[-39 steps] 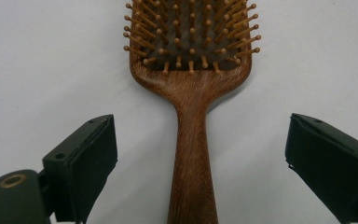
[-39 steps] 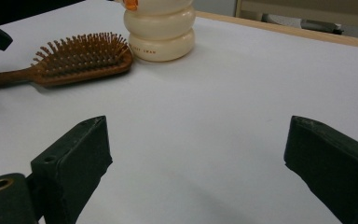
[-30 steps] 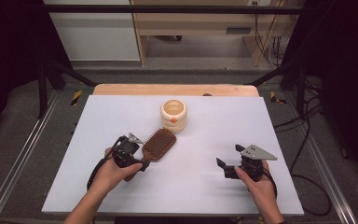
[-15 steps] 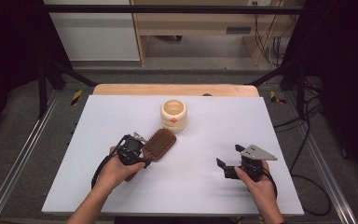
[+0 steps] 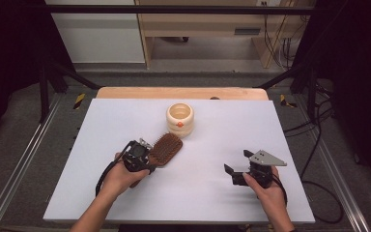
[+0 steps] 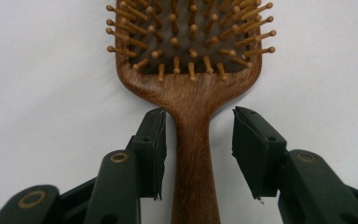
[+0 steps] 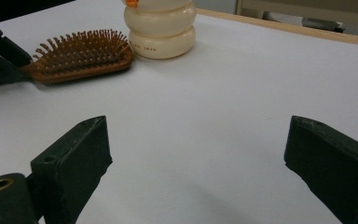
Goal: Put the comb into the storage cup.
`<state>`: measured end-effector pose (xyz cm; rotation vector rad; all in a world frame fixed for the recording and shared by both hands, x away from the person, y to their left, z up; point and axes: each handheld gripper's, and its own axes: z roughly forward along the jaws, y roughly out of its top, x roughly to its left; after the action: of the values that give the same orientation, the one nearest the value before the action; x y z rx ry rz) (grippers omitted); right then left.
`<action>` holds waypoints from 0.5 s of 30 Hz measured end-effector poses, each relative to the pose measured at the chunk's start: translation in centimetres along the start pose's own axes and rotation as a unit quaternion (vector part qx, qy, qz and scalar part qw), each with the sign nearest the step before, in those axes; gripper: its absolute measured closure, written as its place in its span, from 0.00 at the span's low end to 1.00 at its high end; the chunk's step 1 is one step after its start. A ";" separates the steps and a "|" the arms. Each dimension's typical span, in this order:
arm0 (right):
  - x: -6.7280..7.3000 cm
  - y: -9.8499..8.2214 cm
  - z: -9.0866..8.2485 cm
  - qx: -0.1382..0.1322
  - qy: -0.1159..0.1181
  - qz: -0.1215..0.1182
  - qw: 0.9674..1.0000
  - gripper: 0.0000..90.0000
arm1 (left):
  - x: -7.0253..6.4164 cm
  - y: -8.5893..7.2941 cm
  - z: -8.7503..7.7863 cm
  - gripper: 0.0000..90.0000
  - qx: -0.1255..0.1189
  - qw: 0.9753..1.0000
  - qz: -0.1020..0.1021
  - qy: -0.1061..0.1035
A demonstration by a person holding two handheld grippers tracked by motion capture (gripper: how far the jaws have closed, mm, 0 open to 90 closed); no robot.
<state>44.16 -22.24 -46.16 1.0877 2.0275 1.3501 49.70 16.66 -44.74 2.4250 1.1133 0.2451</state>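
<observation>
1. On the white table (image 5: 290, 125), left of centre, a wooden hairbrush (image 5: 164, 150) lies bristles up, its head pointing away and to the right toward a cream ribbed cup (image 5: 179, 119) that stands just beyond it.
2. The left hand (image 5: 121, 176) comes in from the bottom edge with the forearm angled up and to the right; it wraps the body of the left gripper (image 5: 142, 159) and holds it low over the brush's handle end.
3. In the left gripper view, the left gripper (image 6: 198, 140) straddles the handle just below where it widens into the head. Its jaws have just been closing with the handle between them. One pad sits at or nearly at the handle's side, while a clear strip of table shows between the handle and the other pad, so the brush is not yet clamped.
4. The right hand (image 5: 265, 186) rests near the table's front right, wrist straight, palm around the right gripper (image 5: 236, 166), which points left and slightly away, well apart from the brush.
5. In the right gripper view, the right gripper (image 7: 198, 158) has its jaws spread wide with bare tabletop between them; the hairbrush (image 7: 81, 56) and the cup (image 7: 161, 30) lie farther off, close together.
</observation>
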 end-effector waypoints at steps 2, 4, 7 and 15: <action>0.0 0.0 0.0 0.000 0.000 -0.001 1.000 0.08 | 0.0 0.0 0.2 0.63 0.003 1.000 0.002 0.002; 0.0 0.0 0.0 0.000 0.000 0.000 1.000 0.08 | 0.0 0.0 0.3 0.64 0.006 1.000 0.004 0.005; 0.0 0.0 0.0 0.000 0.000 0.000 1.000 0.08 | 0.1 0.0 0.4 0.66 0.009 1.000 0.005 0.008; 0.0 0.0 0.0 0.001 0.000 -0.001 1.000 0.08 | -0.1 -0.4 0.6 0.72 0.006 1.000 0.008 0.016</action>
<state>44.16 -22.24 -46.16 1.0866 2.0295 1.3491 49.57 16.65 -45.42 2.4496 1.1132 0.2845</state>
